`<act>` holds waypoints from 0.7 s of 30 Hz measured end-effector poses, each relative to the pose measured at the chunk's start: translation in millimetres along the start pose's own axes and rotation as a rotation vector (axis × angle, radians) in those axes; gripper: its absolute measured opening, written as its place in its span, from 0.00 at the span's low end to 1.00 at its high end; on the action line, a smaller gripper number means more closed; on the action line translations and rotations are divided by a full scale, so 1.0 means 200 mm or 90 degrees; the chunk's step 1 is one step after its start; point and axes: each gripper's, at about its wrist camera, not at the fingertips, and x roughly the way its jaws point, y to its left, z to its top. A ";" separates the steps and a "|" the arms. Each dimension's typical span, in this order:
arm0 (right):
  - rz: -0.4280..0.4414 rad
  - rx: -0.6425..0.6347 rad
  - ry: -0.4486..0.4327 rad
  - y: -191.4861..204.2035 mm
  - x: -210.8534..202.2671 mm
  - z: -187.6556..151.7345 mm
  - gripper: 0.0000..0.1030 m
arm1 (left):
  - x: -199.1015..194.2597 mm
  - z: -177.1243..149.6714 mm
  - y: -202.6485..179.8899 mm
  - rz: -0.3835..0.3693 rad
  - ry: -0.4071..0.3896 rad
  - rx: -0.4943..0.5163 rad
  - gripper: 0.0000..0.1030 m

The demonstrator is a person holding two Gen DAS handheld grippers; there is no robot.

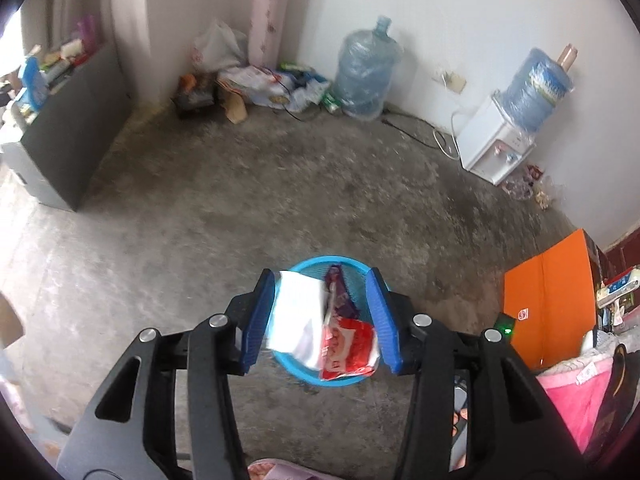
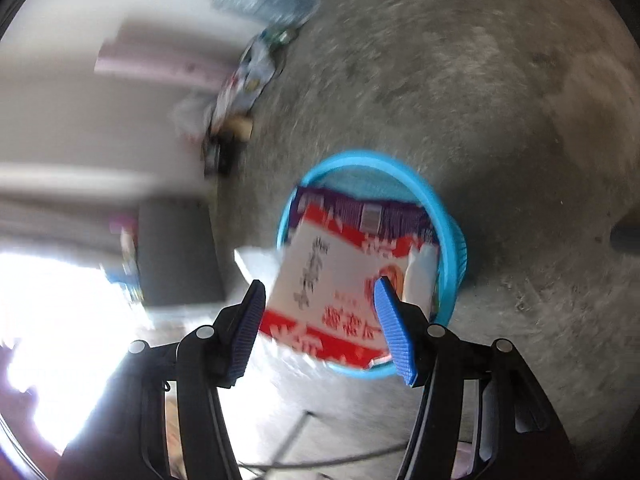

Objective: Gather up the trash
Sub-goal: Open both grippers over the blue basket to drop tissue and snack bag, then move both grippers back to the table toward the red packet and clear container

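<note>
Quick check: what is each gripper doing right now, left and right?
Left gripper: open, holding nothing; white paper drops toward the blue basket.
Right gripper: open, holding nothing; red-and-white wrapper over the basket.

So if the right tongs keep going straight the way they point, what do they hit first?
Most likely the red-and-white wrapper lying between the open right tongs, over the blue basket. The view is blurred, so depth is uncertain.

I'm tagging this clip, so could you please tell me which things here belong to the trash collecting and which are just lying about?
Job:
- blue basket
- red and white wrapper
- purple wrapper
- white paper

Lying about:
- water dispenser
- water jug
- orange box
- grey cabinet
</note>
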 end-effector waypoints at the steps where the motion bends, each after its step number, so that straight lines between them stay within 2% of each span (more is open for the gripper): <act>1: -0.013 -0.027 0.011 0.03 0.02 -0.03 0.54 | -0.06 -0.01 0.03 0.004 -0.004 -0.002 0.43; 9: -0.151 -0.298 0.128 0.27 0.43 -0.29 0.54 | -0.68 -0.22 0.44 0.087 -0.035 -0.042 0.48; 14: -0.240 -0.341 0.108 0.29 0.68 -0.27 0.54 | -1.03 -0.45 0.68 0.127 -0.070 -0.121 0.49; 16: -0.251 -0.307 0.114 0.23 0.78 -0.21 0.42 | -1.16 -0.54 0.75 0.152 -0.090 -0.146 0.49; 17: -0.254 -0.288 0.116 0.20 0.82 -0.19 0.41 | -1.22 -0.59 0.78 0.164 -0.099 -0.157 0.49; 18: -0.257 -0.277 0.118 0.18 0.86 -0.17 0.34 | -1.29 -0.64 0.81 0.180 -0.110 -0.168 0.49; 19: -0.243 -0.268 0.122 0.16 0.88 -0.15 0.17 | -1.35 -0.68 0.84 0.193 -0.119 -0.178 0.49; 20: -0.232 -0.255 0.115 0.15 0.89 -0.13 0.08 | -1.42 -0.74 0.86 0.210 -0.132 -0.190 0.49; 21: -0.252 -0.242 0.123 0.12 0.91 -0.12 0.07 | -1.46 -0.77 0.88 0.223 -0.139 -0.198 0.49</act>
